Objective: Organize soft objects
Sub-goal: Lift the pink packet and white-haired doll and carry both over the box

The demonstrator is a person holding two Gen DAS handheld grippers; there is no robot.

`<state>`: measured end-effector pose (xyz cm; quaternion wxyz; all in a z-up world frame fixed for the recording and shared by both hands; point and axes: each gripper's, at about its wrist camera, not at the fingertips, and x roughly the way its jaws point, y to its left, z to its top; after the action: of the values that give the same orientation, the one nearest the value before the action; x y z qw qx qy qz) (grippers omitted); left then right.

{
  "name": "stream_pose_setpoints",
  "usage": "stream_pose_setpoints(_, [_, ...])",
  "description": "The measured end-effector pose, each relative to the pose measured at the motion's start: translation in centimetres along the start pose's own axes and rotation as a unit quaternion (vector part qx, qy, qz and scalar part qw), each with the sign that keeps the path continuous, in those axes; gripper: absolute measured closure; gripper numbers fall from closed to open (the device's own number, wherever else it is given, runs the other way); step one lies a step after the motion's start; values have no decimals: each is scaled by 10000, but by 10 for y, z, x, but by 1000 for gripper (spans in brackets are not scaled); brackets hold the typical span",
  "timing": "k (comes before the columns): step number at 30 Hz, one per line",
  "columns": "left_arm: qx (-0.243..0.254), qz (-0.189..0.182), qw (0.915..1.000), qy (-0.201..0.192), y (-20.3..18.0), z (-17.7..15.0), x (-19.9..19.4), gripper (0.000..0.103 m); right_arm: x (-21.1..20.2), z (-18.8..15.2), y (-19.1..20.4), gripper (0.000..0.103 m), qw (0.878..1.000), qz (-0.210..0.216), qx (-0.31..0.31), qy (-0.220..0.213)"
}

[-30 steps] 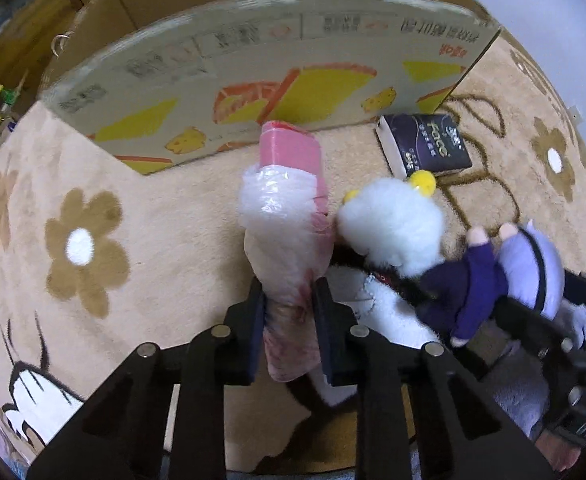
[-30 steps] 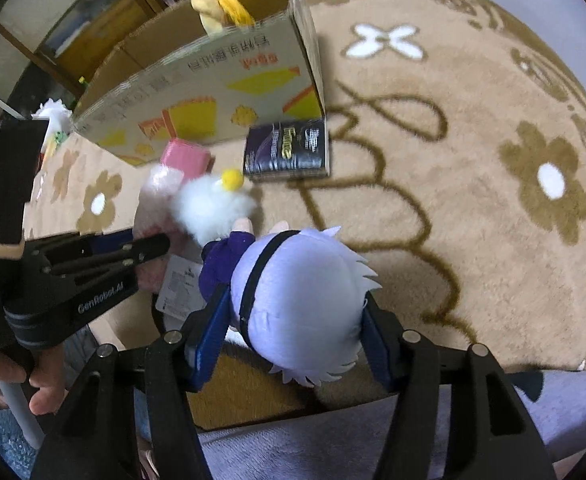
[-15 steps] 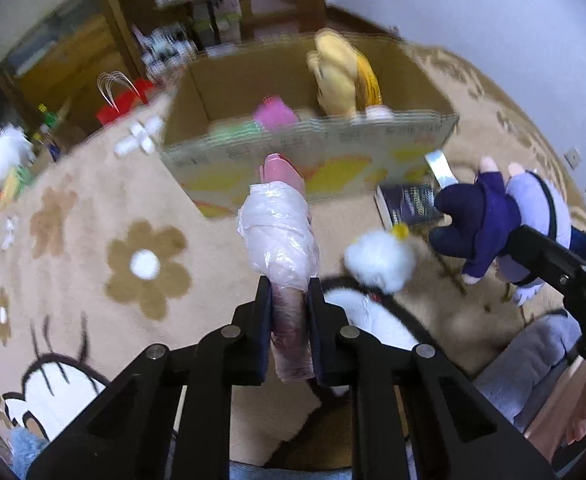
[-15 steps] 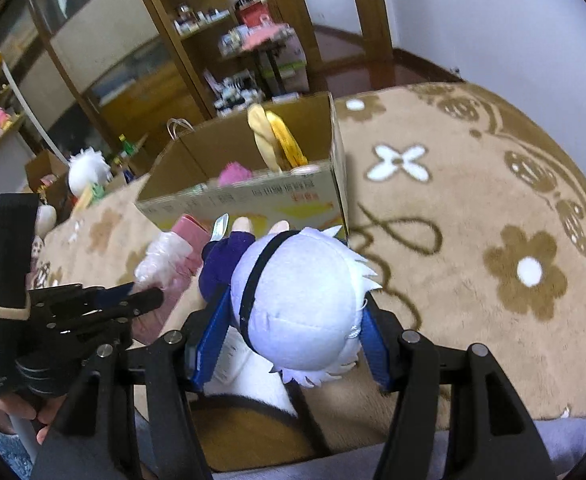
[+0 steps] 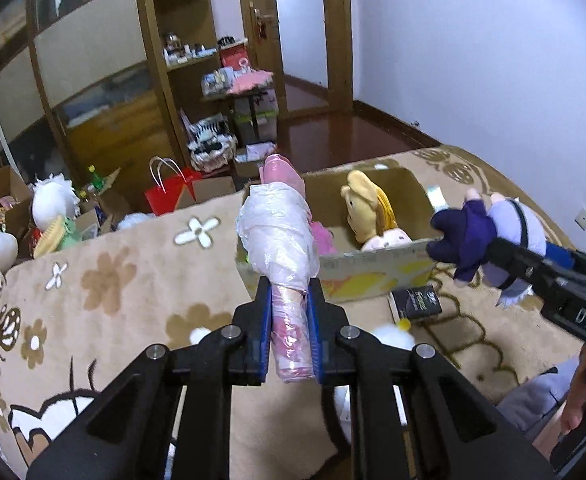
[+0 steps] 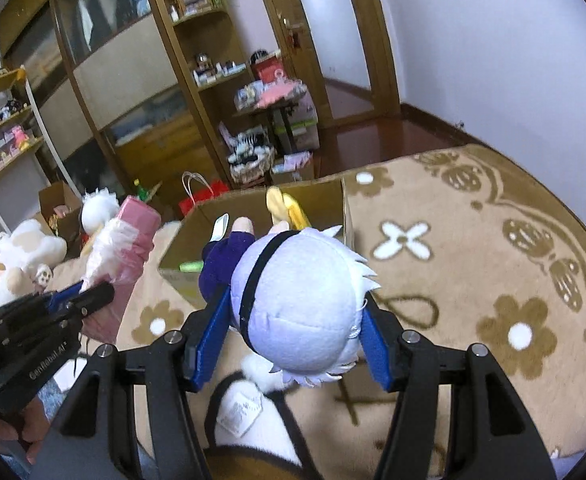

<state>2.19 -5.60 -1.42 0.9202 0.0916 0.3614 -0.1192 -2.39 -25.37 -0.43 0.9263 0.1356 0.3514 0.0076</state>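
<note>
My left gripper (image 5: 289, 300) is shut on a pink soft toy wrapped in clear plastic (image 5: 279, 232), held up in the air in front of an open cardboard box (image 5: 377, 270). My right gripper (image 6: 295, 312) is shut on the pale lilac head of a plush doll in dark purple clothes (image 6: 301, 304); the same plush doll (image 5: 489, 232) hangs at the right of the left wrist view, near the box's right corner. Inside the box sit a yellow-haired doll (image 5: 369, 208) and a pink fluffy toy (image 5: 325, 240).
A beige flowered carpet (image 6: 473, 280) covers the floor. A dark small packet (image 5: 415, 302) lies by the box front, a white plush (image 6: 253, 412) lies below my grippers. More plush toys (image 6: 13, 264), a red bag (image 5: 169, 194) and wooden shelves (image 5: 165, 80) stand behind.
Both grippers rose from the carpet with their toys and tilted up, so the room and the inside of the box came into view. The white plush stayed on the carpet.
</note>
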Motion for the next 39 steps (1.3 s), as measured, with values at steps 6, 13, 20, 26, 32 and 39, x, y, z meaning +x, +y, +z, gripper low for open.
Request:
stream_pose_setpoints(6, [36,33,9995,-318,6,15,0,88,-4,15,10,39,9990,5,-258,-363])
stream_pose_setpoints(13, [122,147,9986,-498,5,32,10,88,8,28,18,39,9973,-66,-567,-456])
stream_pose_setpoints(20, [157,175,9985,-492,4,50,27,88,22,40,19,39,9960,-126,-741,-476])
stream_pose_setpoints(26, [143,201,9991,-347,7,56,48,88,40,51,19,39,9955,-116,-822,-452])
stream_pose_setpoints(32, [111,205,9995,-207,12,58,71,88,58,55,18,39,9963,-27,-782,-367])
stream_pose_setpoints(39, [-14,181,9998,-9,19,56,94,88,77,51,16,39,9970,68,-752,-177])
